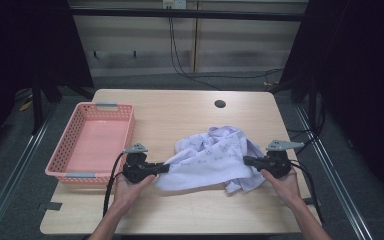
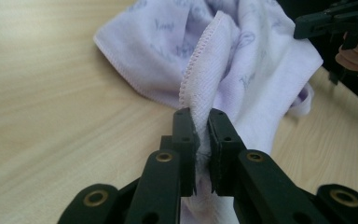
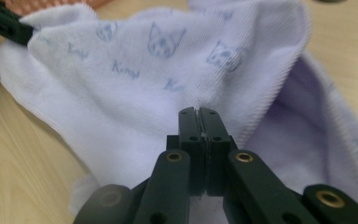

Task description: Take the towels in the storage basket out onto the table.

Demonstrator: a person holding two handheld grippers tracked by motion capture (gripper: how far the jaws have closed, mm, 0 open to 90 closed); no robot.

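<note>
Your left gripper (image 2: 200,140) had its jaws pinched on a bunched fold of the lavender towel (image 2: 242,70), the hemmed edge rising straight out from between the pads. Your right gripper (image 3: 199,119) had its jaws pressed nearly flat together with towel fabric at their tips (whether a thin layer was actually caught there I could not tell for certain, though it looked so).

To do this step well, you needed both pinches on true corners or on one shared edge, then an even pull apart, so the cloth opened flat instead of twisting. The left bite looked deep enough; the right one seemed shallow and might have slipped under tension.

In the high view the towel (image 1: 215,157) lay crumpled on the wooden table (image 1: 180,210), stretched between the left gripper (image 1: 162,168) and the right gripper (image 1: 247,160). Its long axis ran side to side across the table, the pink basket (image 1: 67,170) standing just beside its left end.
</note>
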